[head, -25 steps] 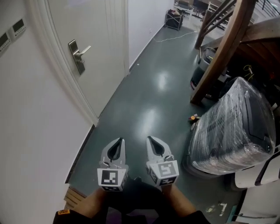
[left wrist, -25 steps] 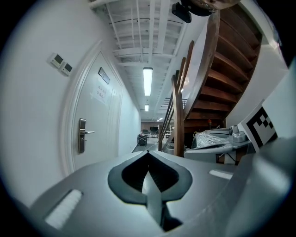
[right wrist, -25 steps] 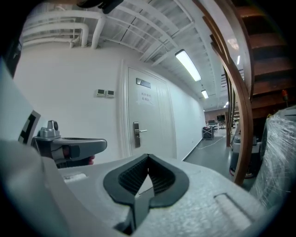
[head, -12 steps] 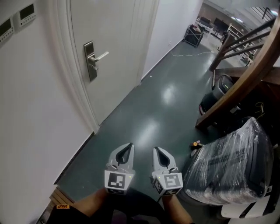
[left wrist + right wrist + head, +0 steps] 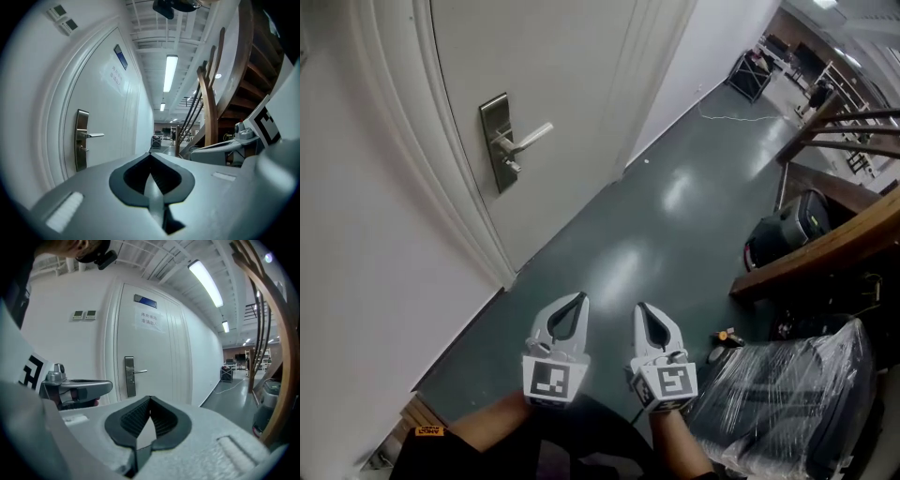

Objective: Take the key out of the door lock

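Door lock (image 5: pixel 499 141) fwd-left; L tongs (image 5: pixel 577 299), R tongs (image 5: pixel 643 308) clenched, empty; open floor (image 5: pixel 628 253) between.

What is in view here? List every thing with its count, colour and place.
door: one, white, in the left wall
lock plate with lever handle: one, silver, on the door
wall switches: two, pale, left of the door frame
door sign: one, blue, high on the door
floor: one, dark green, glossy, down the corridor
wooden stair beam: one, brown, right
plastic-wrapped bundle: one, dark under clear film, lower right
cable: one, white, on the far floor
left hand-held gripper: one, grey, bottom centre, jaws together, empty
right hand-held gripper: one, grey, beside it, jaws together, empty
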### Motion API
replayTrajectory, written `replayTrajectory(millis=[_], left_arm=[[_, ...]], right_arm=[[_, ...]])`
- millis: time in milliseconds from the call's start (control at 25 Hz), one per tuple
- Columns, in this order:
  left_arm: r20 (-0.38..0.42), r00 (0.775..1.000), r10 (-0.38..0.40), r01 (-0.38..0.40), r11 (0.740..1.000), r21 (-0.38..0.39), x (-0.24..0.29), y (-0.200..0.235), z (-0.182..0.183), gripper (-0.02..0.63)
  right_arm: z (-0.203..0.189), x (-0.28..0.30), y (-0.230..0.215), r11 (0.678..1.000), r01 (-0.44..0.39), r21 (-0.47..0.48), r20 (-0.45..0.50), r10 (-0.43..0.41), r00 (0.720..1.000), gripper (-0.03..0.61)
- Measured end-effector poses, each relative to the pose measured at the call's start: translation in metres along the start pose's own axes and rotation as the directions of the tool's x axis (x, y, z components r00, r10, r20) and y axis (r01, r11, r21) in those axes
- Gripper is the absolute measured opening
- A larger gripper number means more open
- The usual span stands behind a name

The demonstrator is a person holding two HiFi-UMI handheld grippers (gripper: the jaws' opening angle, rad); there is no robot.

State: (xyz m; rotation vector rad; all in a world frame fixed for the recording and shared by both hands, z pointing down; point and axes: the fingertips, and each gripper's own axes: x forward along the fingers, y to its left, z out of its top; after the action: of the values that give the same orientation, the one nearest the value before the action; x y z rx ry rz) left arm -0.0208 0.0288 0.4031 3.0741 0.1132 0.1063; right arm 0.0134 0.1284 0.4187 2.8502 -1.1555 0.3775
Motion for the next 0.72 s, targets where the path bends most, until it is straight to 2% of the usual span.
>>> replayTrajectory(millis=[200, 440, 600, 720], left_arm=[[0.021, 0.997, 0.077, -0.077, 0.997, -0.001, 0.041, 0.062, 0.016, 0.018], [0.035, 0.978, 0.205, -0.204, 0.979, -0.016, 0.068, 0.126, 0.024, 0.018], [0.04, 0.944, 0.329, -0.328, 0.944, -0.01, 0.081, 0.169, 0.021, 0.018], [0.029, 0.902, 0.432, -0.432, 0.902, -0.005, 0.09, 0.198, 0.013, 0.018]], right_arm=[[0.034, 0.074, 0.003, 0.997, -0.065, -0.039, 0.02, 0.066, 0.998, -0.008], [0.05, 0.156, 0.023, 0.966, -0.244, -0.083, 0.029, 0.247, 0.968, -0.008], [0.044, 0.211, 0.047, 0.914, -0.394, -0.092, -0.024, 0.394, 0.919, -0.008], [0.035, 0.25, 0.06, 0.865, -0.497, -0.075, -0.065, 0.493, 0.868, -0.008]])
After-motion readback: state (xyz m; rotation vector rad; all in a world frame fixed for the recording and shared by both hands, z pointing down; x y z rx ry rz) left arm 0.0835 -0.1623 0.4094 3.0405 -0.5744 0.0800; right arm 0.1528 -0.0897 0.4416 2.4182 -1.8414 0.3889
